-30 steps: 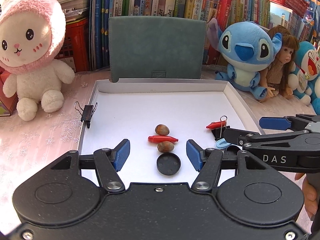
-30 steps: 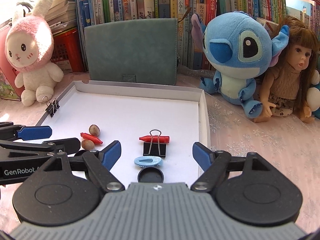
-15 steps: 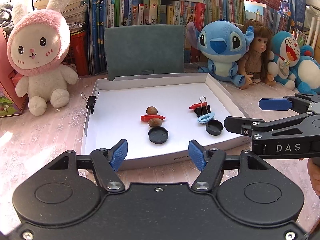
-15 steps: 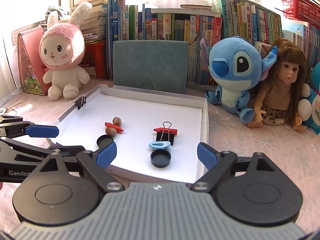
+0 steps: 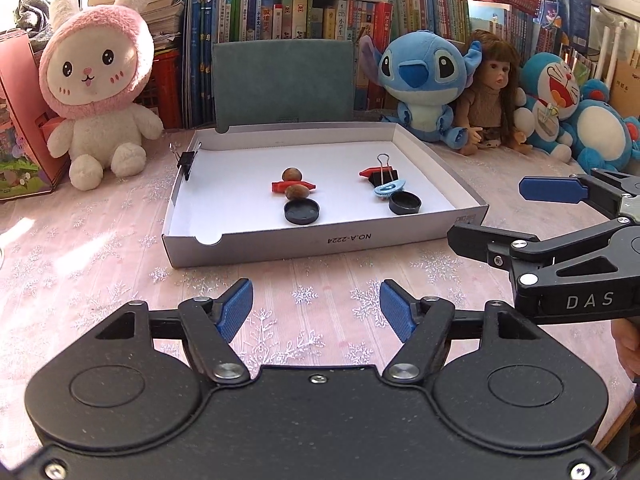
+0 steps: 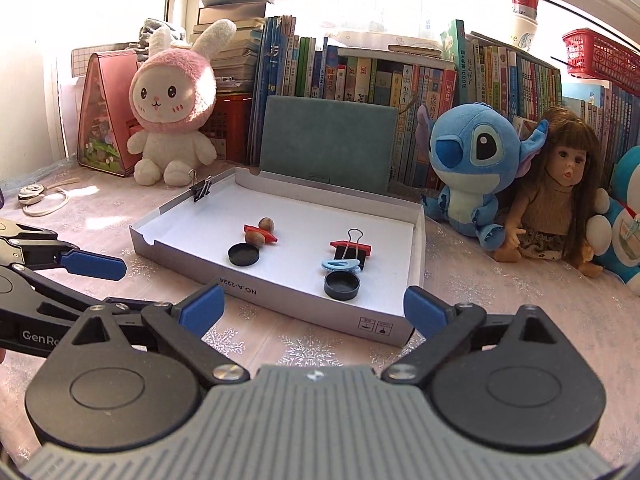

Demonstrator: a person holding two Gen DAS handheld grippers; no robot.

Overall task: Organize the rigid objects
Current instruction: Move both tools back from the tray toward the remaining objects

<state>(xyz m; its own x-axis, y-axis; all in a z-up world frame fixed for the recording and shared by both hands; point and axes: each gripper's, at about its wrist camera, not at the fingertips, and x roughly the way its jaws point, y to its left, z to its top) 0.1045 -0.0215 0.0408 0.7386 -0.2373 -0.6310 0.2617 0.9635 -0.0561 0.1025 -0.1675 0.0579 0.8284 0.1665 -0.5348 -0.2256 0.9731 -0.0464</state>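
A shallow white box [image 5: 328, 240] [image 6: 280, 296] lies on the snowflake tablecloth. In it, on the left, are two brown nuts [image 5: 292, 174], a red piece [image 5: 280, 187] and a black cap [image 5: 302, 213]. On the right are a black binder clip [image 5: 382, 178], a light-blue clip [image 5: 389, 189] and a second black cap [image 5: 405, 203] [image 6: 342, 285]. My left gripper [image 5: 316, 308] hovers over the cloth in front of the box, jaws opening, nothing between them. My right gripper [image 6: 312, 308] [image 5: 508, 216] is off the box's near right corner, jaws opening wide and empty.
Another binder clip [image 5: 186, 160] is clamped on the box's left rim. Behind the box stand a green case [image 5: 284, 80] and rows of books. A plush rabbit [image 5: 96, 92] sits far left; a blue plush [image 5: 424, 84] and a doll [image 5: 492, 96] sit far right.
Both grippers have drawn back from over the box to the tablecloth in front of it, and both sets of jaws stand wider. The objects in the box have not moved.
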